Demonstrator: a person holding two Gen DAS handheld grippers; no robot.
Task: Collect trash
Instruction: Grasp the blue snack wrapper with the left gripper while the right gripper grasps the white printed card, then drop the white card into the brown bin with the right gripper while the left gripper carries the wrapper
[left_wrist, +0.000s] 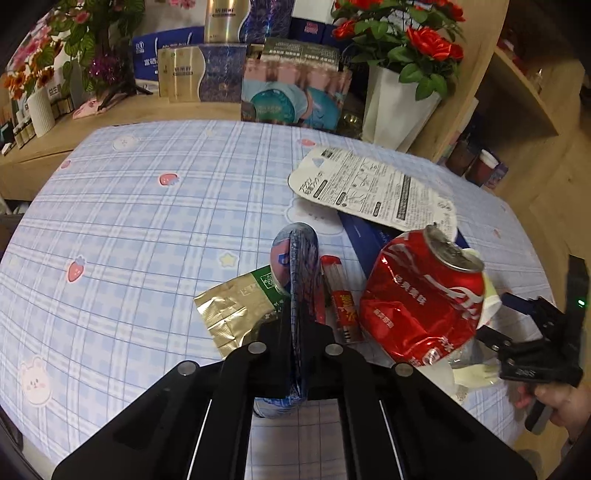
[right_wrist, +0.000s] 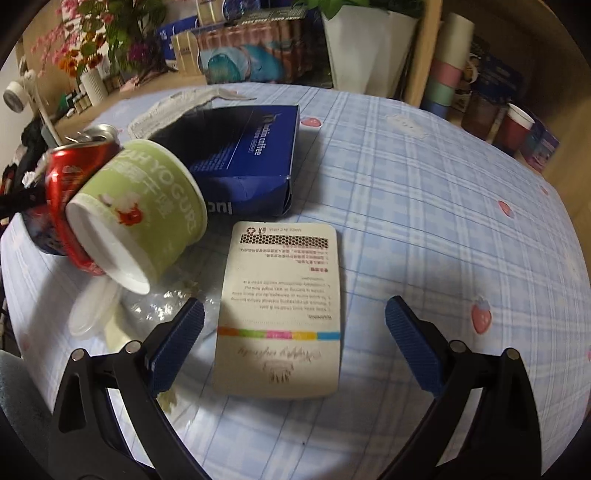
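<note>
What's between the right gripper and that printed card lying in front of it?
Nothing visible. The right gripper is open, with the printed card flat on the tablecloth between its fingers; the yogurt cup sits off to the left.

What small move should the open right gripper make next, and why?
Probably lower the right gripper onto the printed card and close. Its jaws stand wide open on either side of the card, which lies flat on the tablecloth, apart from the yogurt cup.
</note>
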